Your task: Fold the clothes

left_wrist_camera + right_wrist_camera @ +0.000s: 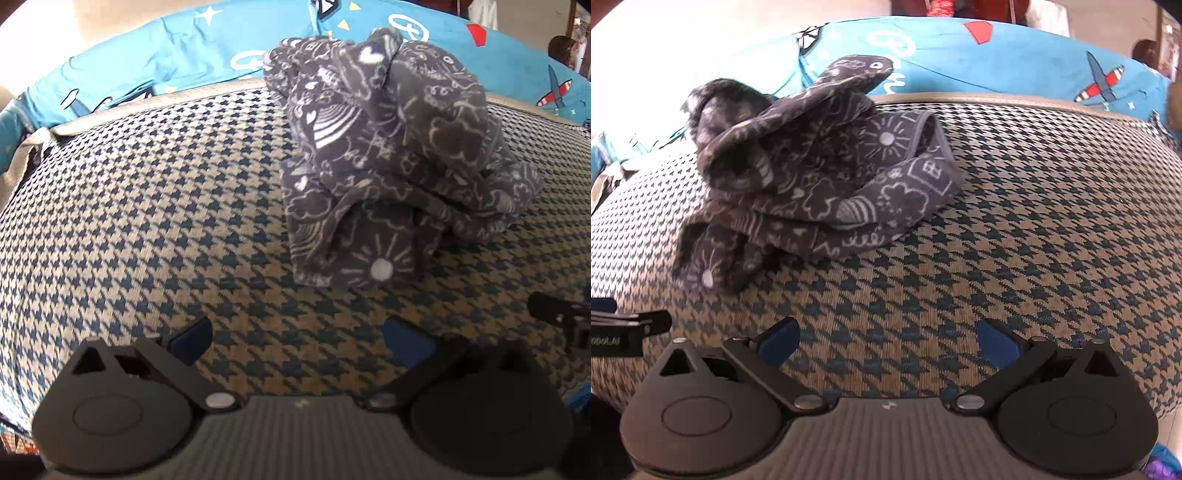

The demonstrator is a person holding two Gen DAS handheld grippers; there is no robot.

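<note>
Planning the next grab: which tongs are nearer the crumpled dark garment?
Roughly equal; I cannot tell. The left tongs sit below the dark patterned garment, offset left. The right tongs sit below it, offset right. Both open, touching nothing.

We've got both grippers low and level, pointing forward side by side. Our left gripper (297, 341) has its jaws spread wide, blue pads (190, 341) well apart and nothing between them. Our right gripper (886, 341) is the same deal, jaws wide and empty, blue pads (999, 343) tilted outward a bit. From the left camera we can catch the right one's edge poking in on the right, and from the right camera the left gripper's black tip shows at the left edge.
</note>
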